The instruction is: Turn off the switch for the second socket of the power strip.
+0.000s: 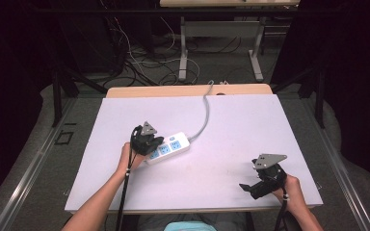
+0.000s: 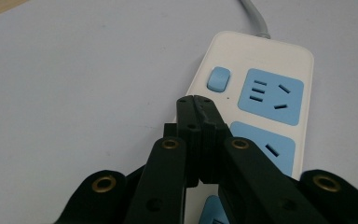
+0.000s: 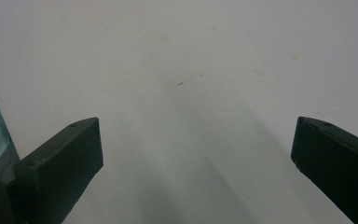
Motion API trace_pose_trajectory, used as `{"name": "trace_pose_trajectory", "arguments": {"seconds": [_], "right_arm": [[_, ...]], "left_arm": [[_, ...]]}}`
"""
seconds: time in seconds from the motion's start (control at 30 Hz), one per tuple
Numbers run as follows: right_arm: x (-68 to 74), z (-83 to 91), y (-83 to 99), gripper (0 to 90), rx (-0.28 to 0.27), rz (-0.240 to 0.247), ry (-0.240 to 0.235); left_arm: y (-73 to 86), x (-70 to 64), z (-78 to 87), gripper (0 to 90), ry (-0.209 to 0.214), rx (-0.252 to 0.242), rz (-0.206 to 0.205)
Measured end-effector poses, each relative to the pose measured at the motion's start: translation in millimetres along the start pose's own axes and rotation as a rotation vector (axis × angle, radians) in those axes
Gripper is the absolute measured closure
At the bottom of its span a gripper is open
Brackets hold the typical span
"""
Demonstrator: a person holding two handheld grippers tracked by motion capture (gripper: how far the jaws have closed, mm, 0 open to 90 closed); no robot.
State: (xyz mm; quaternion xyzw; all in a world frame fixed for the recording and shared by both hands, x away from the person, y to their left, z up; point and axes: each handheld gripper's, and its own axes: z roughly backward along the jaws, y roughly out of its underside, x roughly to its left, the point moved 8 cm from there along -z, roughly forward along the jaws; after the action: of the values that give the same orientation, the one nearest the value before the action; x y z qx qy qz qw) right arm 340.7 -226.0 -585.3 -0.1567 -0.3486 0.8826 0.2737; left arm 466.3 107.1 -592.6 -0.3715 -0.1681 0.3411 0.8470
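We take the power strip (image 1: 166, 148) to be the thing in hand. It lies flat near the middle of the desk (image 1: 231, 120), a little toward the left edge, its grey cord (image 1: 204, 115) running off to the far edge. It is a white slab with rounded corners, a row of pale blue socket faces and a small blue switch (image 2: 218, 79) at the cord end.

Our left claw (image 1: 150, 143) sits over the end away from the cord, its jaws pressed together with nothing between them, the tips close to the switch (whether they touch the casing we cannot tell). Our right claw (image 1: 250, 188) hovers near the desk's near right corner, well apart from the strip, jaws spread wide and empty.

We judge the strip to be rigid, fairly light and smooth-shelled, so it would likely slide on the desk under a sideways push. To lift it, we would pinch across its narrow width by the long edges; the stiff cord may tug back. For the switch, a closed tip pressing straight down should do.
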Motion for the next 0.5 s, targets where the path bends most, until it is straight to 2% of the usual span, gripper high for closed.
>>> {"name": "trace_pose_trajectory", "arguments": {"seconds": [0.13,0.27,0.5], "right_arm": [[-0.6,-0.1,-0.2,1.2,0.000,0.011,-0.004],[0.6,0.1,0.4,1.2,0.007,-0.004,-0.008],[-0.3,-0.3,0.2,1.2,0.004,0.007,-0.004]], "left_arm": [[-0.1,0.4,-0.4,90.0,0.003,-0.009,0.004],[0.5,1.4,-0.4,90.0,0.019,-0.011,0.022],[0.9,0.2,-0.6,90.0,0.006,-0.001,0.009]]}}
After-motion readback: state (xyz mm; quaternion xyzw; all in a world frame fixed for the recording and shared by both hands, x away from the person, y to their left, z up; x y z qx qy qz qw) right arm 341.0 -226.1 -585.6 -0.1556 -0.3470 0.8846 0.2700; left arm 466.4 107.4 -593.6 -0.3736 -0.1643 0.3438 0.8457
